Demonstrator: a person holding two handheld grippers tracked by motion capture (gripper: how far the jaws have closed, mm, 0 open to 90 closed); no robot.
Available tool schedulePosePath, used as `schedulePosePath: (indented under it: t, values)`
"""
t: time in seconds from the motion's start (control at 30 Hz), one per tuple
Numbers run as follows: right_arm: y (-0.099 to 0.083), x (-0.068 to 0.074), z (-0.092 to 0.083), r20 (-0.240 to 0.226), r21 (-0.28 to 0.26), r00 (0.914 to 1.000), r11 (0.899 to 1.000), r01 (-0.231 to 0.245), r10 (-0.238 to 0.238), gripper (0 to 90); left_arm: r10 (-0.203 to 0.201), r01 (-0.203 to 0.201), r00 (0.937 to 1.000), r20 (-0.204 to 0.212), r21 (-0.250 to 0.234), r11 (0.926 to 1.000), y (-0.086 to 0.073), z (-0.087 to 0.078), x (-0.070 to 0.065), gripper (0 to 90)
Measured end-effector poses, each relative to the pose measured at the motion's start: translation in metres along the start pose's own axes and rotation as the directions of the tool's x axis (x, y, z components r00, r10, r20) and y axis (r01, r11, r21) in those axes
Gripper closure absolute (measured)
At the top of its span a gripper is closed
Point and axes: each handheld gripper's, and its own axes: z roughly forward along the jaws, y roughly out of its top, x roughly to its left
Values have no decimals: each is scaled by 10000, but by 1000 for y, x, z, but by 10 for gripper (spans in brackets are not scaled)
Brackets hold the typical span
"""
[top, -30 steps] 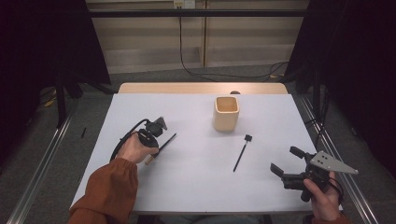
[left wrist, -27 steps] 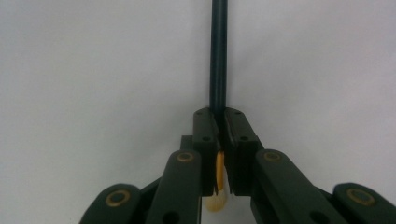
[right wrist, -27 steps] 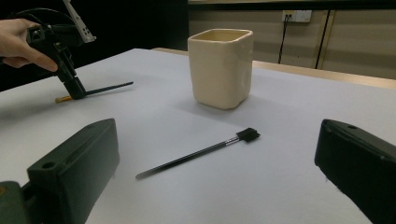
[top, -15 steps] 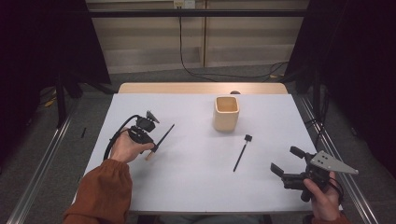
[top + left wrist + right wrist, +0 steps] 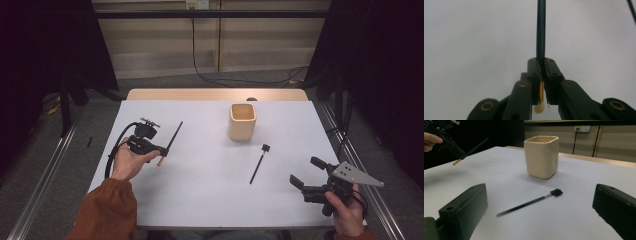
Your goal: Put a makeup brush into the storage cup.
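Note:
My left gripper hangs above the left part of the white table, shut on a thin dark stick with a tan end. In the left gripper view the stick runs straight up from between the shut jaws of my left gripper. A second black brush lies flat on the table, right of the middle. A cream square cup stands behind it. My right gripper rests open at the near right, with nothing between its jaws, pointing at the brush and the cup.
The table's wooden far edge borders dark floor with cables. Metal rails run along both sides. The right gripper view has my left gripper and its stick at upper left.
My left hand has lifted the stick off the table, shifted a little left, and turned palm up. The right gripper, the brush and the cup have stayed put.

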Motion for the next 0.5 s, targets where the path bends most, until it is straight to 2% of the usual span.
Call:
schedulePosePath:
  t: [0.07, 0.23, 0.37, 0.5]
  values:
    - [0, 0, 0, 8, -7, 10000, 10000, -12, 12, 0, 102, -96, 9997, 231, -247, 9996, -3, -3, 0, 845]
    - [0, 0, 0, -3, -29, 10000, 10000, -3, 3, 0, 138, -121, 9998, 168, -986, 9951, -9, -9, 0, 845]
    - [0, 0, 0, -4, -37, 10000, 10000, -10, 10, 0, 192, -178, 9998, 67, -1635, 9864, -15, -12, -1, 846]
    - [0, 0, 0, -4, -35, 10000, 10000, 1, -1, 0, 256, -221, 9996, 129, -2226, 9747, -23, -14, -1, 845]
